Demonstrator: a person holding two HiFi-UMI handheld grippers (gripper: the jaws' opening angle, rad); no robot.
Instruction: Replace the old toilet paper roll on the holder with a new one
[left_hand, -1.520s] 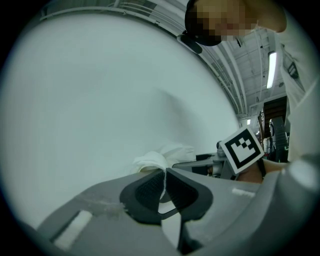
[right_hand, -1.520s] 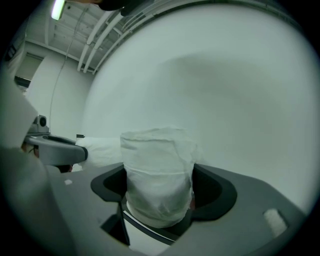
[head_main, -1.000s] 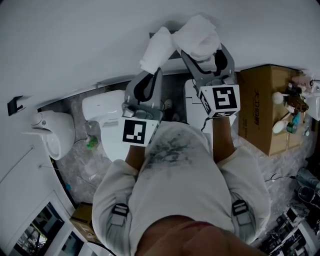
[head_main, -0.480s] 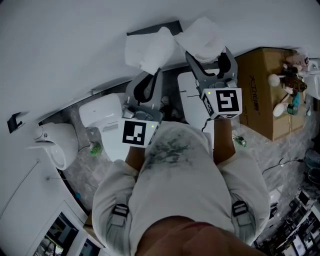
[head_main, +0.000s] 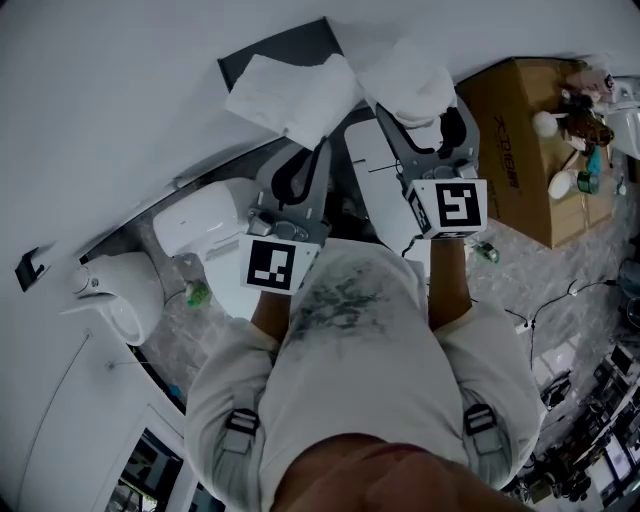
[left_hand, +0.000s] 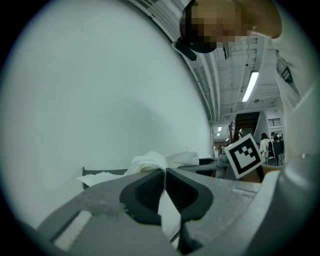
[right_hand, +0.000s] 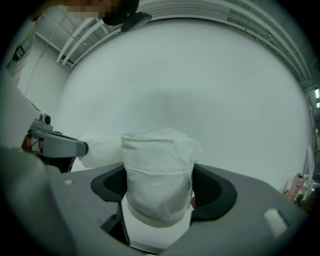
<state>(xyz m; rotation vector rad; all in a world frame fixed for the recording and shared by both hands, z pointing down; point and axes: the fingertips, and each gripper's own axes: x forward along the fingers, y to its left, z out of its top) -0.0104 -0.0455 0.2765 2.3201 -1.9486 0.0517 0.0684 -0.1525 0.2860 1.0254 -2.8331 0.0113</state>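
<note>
Grasping the white toilet paper roll (right_hand: 159, 175) between wide-set jaws, the right gripper (right_hand: 160, 186) is beside the left gripper (left_hand: 164, 186), which is clenched on a loose white paper sheet (left_hand: 168, 212) near the dark wall holder (head_main: 285, 48).

Marbled grey floor (head_main: 545, 265) carries cardboard box (head_main: 510, 170), white toilet (head_main: 195, 225), perhaps small green bottle (head_main: 197, 293).

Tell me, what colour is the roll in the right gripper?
White. The roll shows best in the right gripper view.
</note>
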